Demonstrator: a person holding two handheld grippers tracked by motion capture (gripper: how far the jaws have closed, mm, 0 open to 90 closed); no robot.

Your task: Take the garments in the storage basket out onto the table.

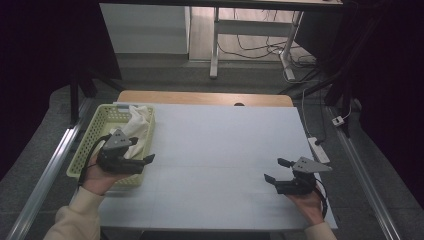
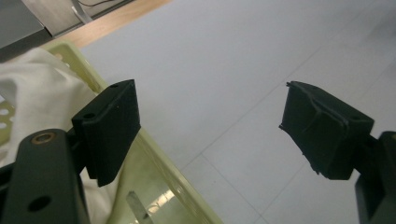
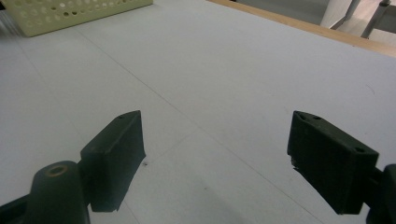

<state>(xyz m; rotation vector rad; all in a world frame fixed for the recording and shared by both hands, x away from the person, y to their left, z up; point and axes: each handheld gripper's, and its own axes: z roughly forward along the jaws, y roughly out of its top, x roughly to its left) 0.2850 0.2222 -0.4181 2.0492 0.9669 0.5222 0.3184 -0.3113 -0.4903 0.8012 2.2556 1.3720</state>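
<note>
High view: two grippers [image 1: 148,159] [image 1: 278,170], one basket [image 1: 95,131].

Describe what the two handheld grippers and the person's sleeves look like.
Both the left gripper and right gripper are black, each topped by a grey three-cornered plate, with blocky black fingers and a trailing black cable. The sleeves are cream.

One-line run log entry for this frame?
left gripper: open, over basket edge | right gripper: open, above table | cloth: in basket
</note>
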